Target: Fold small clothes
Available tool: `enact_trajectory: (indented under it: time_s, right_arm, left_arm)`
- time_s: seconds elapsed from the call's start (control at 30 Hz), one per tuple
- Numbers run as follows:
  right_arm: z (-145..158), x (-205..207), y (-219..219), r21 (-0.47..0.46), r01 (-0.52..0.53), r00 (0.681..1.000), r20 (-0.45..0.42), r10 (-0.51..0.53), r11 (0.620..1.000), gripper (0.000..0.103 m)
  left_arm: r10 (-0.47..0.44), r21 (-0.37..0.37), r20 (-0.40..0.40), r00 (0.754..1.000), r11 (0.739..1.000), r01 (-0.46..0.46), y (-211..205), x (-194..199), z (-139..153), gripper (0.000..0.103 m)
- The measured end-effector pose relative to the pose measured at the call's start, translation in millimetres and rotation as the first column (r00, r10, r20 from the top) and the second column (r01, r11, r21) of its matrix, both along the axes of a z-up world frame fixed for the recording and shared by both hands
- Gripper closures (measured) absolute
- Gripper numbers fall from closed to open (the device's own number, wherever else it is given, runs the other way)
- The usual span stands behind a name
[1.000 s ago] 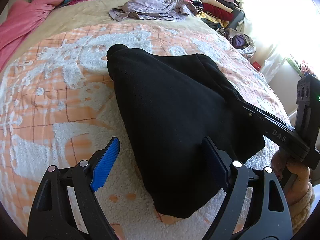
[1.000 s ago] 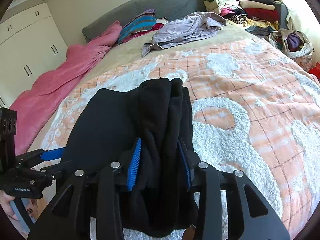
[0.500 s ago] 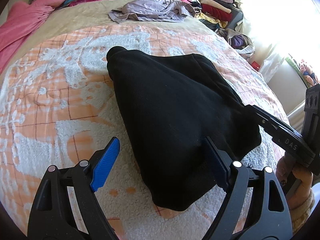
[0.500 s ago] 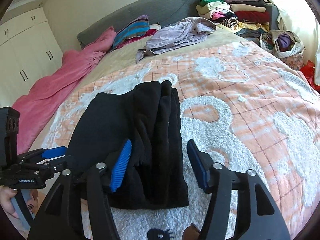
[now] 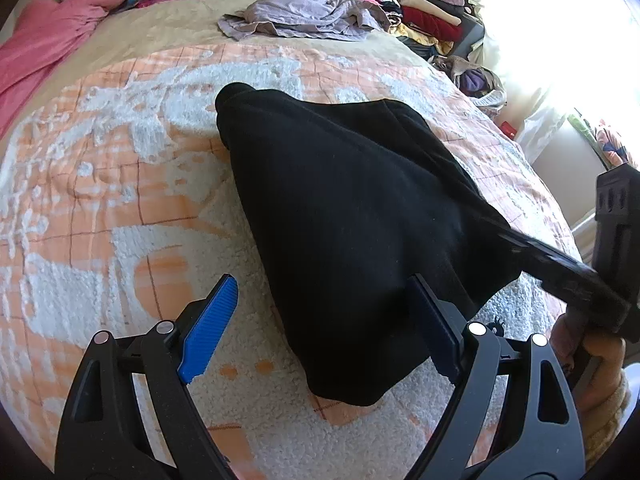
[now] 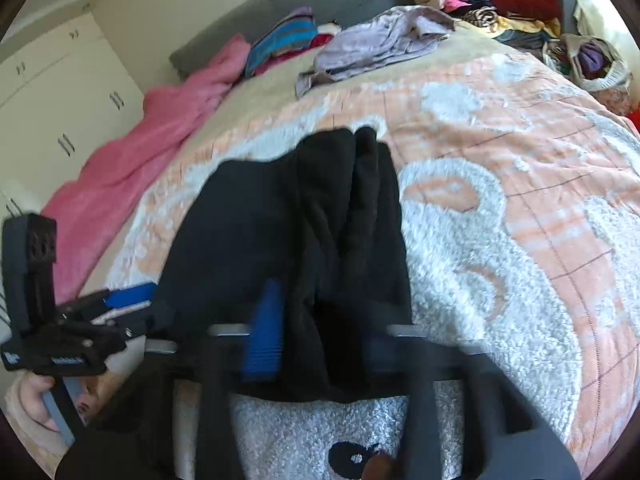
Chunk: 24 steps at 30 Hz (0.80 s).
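Note:
A black garment (image 5: 340, 208) lies folded on the orange and white bedspread (image 5: 100, 200). My left gripper (image 5: 320, 328) stands open over its near corner. The left pad hangs above the bedspread, the right pad rests against the cloth, and nothing is pinched. In the right wrist view, which is blurred, the bunched folds of the black garment (image 6: 260, 232) run between the pads of my right gripper (image 6: 320, 344). Its jaws are closing and the pads press on the folds. The left wrist view has the right gripper (image 5: 560, 264) reaching into the garment's right edge.
A crumpled lilac garment (image 5: 304, 16) lies farther up the bed. A pink blanket (image 5: 48, 48) runs along the left side. Stacked folded clothes (image 5: 420, 12) and a bag of clothes (image 5: 476, 80) sit at the far right. White wardrobe doors (image 6: 52, 92) stand left of the bed.
The right gripper opened wide and drew back from the folds, then came forward and closed on them again. The left gripper stayed open and in place.

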State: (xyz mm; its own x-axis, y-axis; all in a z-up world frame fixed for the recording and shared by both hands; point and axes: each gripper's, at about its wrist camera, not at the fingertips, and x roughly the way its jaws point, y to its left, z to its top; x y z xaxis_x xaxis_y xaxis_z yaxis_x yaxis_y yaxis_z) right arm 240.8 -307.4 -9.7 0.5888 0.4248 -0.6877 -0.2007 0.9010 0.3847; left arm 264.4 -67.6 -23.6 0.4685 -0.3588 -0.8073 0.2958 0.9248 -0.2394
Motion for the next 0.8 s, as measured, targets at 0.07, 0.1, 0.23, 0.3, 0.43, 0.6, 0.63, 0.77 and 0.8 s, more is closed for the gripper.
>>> enact_trajectory:
  time_s: [0.07, 0.1, 0.23, 0.3, 0.43, 0.6, 0.63, 0.77, 0.8]
  right_arm:
    - [5.4, -7.6, 0.2, -0.022, 0.005, 0.999, 0.043, -0.004, 1.0, 0.082]
    - [10.8, -12.5, -0.9, -0.038, 0.017, 0.997, 0.074, -0.014, 0.999, 0.083]
    - [7.7, -14.8, -0.2, -0.115, 0.036, 0.996, 0.085, -0.026, 0.993, 0.082]
    - [-2.8, -11.5, 3.8, -0.146, 0.035, 0.998, 0.059, -0.027, 0.989, 0.077]
    - [-3.3, -15.6, -0.1, -0.137, 0.071, 0.996, 0.059, -0.064, 0.988, 0.062]
    - [7.1, -26.5, -10.8, -0.135, 0.13, 0.989, 0.094, -0.117, 0.982, 0.04]
    - [10.0, -30.3, -12.4, -0.137, 0.142, 0.986, 0.103, -0.128, 0.98, 0.034]
    - [22.4, -46.7, -18.0, -0.111, 0.167, 0.979, 0.14, -0.15, 0.98, 0.014]
    - [26.3, -52.4, -18.6, -0.114, 0.175, 0.975, 0.157, -0.156, 0.978, 0.011]
  left_arm:
    - [-0.007, -0.002, 0.0, 1.0, 1.0, 0.007, -2.4, -1.5, -0.2, 0.025]
    - [-0.013, -0.002, 0.0, 1.0, 1.0, 0.013, -3.5, -1.9, -0.3, 0.025]
    - [-0.039, 0.002, 0.001, 0.999, 0.999, 0.039, -9.9, -4.4, -2.4, 0.025]
    - [-0.038, 0.005, -0.006, 0.999, 0.999, 0.038, -11.1, -3.3, -4.9, 0.025]
    - [-0.035, 0.006, -0.006, 0.999, 0.999, 0.035, -10.2, -4.2, -5.9, 0.025]
    - [-0.035, 0.007, -0.003, 0.999, 0.999, 0.035, -8.5, -6.4, -4.7, 0.025]
    - [-0.035, 0.007, -0.001, 0.999, 0.999, 0.035, -8.0, -7.2, -4.2, 0.025]
    - [-0.033, 0.006, 0.004, 0.999, 0.999, 0.033, -6.5, -11.1, -2.2, 0.025]
    - [-0.033, 0.007, 0.006, 0.999, 0.999, 0.033, -5.6, -12.5, -1.5, 0.025]
